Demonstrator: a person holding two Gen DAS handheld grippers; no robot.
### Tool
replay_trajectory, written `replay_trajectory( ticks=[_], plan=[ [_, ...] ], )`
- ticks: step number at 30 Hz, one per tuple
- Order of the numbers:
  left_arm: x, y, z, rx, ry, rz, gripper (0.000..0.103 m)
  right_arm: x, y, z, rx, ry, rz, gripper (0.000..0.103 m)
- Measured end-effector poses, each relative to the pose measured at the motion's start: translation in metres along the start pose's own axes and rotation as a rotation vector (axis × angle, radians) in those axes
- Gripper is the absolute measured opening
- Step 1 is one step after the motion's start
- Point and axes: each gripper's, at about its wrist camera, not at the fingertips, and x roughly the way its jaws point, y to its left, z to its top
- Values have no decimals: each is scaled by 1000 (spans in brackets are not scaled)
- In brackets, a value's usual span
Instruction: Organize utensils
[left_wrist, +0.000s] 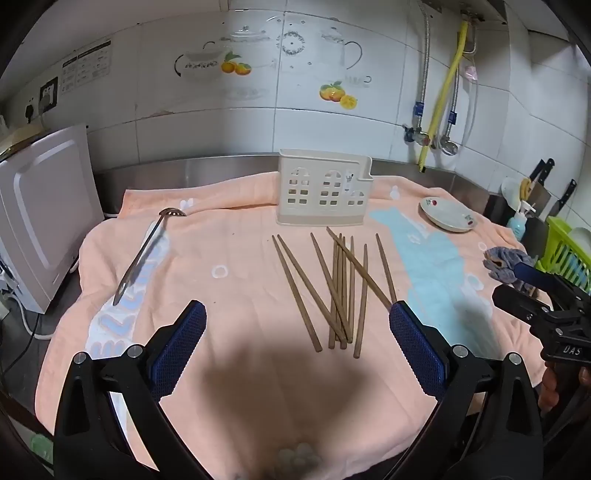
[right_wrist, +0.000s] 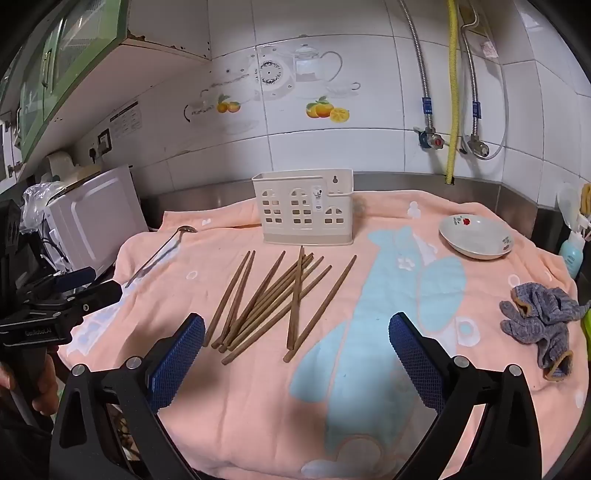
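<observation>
Several brown wooden chopsticks (left_wrist: 334, 288) lie loose in a heap on the peach towel (left_wrist: 243, 365), also in the right wrist view (right_wrist: 273, 299). A cream plastic utensil holder (left_wrist: 323, 192) with window cut-outs stands upright behind them, also in the right wrist view (right_wrist: 304, 212). A metal slotted spoon (left_wrist: 146, 251) lies at the left, seen too in the right wrist view (right_wrist: 162, 249). My left gripper (left_wrist: 297, 325) is open and empty, just short of the chopsticks' near ends. My right gripper (right_wrist: 295, 336) is open and empty over the chopsticks' near ends.
A white dish (right_wrist: 476, 236) sits at the back right of the towel. A grey-blue cloth (right_wrist: 543, 325) lies at the right edge. A white appliance (left_wrist: 40, 218) stands at the left. A green dish rack (left_wrist: 565, 251) and knives stand at the far right. Tiled wall with pipes behind.
</observation>
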Motion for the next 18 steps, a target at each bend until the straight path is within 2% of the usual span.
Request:
replay_trajectory(
  ticks=[18],
  plan=[
    [-2,0,1,-8,3,0,98,-2,2,1,9,0,3,97]
  ],
)
